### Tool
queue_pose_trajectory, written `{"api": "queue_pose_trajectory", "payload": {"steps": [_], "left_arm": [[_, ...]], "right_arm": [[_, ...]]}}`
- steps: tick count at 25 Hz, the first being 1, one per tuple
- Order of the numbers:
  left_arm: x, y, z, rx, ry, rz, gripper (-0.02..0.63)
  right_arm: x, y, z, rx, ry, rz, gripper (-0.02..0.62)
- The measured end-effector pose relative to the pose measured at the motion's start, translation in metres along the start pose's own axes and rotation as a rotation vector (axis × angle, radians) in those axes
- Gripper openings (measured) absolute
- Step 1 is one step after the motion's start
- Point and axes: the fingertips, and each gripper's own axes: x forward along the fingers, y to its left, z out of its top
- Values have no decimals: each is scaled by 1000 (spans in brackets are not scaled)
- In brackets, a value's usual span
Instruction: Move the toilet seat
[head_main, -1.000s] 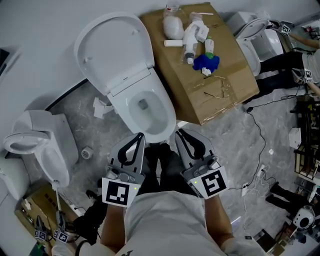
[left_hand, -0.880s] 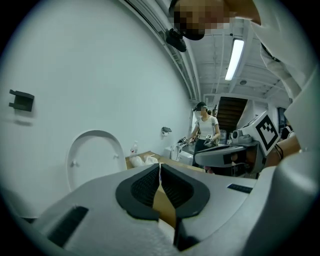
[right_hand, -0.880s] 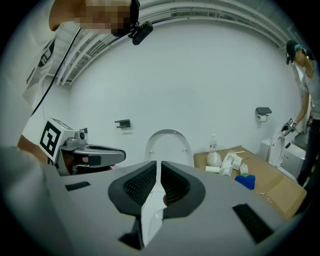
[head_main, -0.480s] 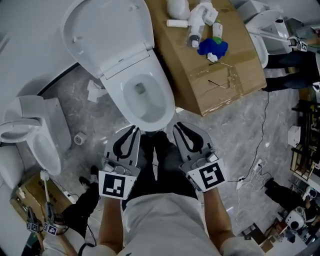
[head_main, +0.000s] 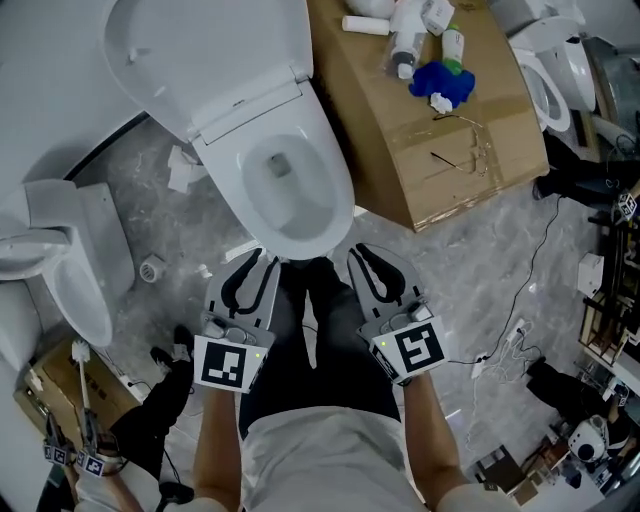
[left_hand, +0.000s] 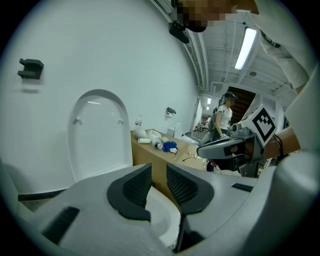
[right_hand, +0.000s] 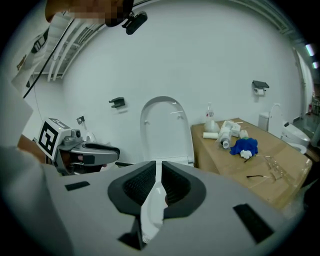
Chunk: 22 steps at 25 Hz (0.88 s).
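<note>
above grey floor (head_main: 470, 270), right tongs (head_main: 365, 256) tilt toward toilet (head_main: 340, 190).

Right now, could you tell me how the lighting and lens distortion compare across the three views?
Head view: even, soft light and a sharp image, with little glare on the raised toilet seat. Left gripper view: strong fisheye bending, black corners, and a ceiling light strip blown out bright. Right gripper view: the same fisheye and dark corners, with the white wall evenly lit and no hard shadows.

The room is bright, lit by a long ceiling lamp (left_hand: 247, 47), and both gripper views bend round with dark corners.
</note>
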Motion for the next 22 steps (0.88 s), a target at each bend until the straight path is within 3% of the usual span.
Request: {"api": "queue_pose_trajectory", "payload": {"steps": [16,22], "left_arm": [[37,29,-144,-60,140,32,152],[50,39,-183,-81,163,44,184]], "right_arm": [[63,-34,-134,61,144,-7,135],[78,-49,-176,85,194,-27,163]]}}
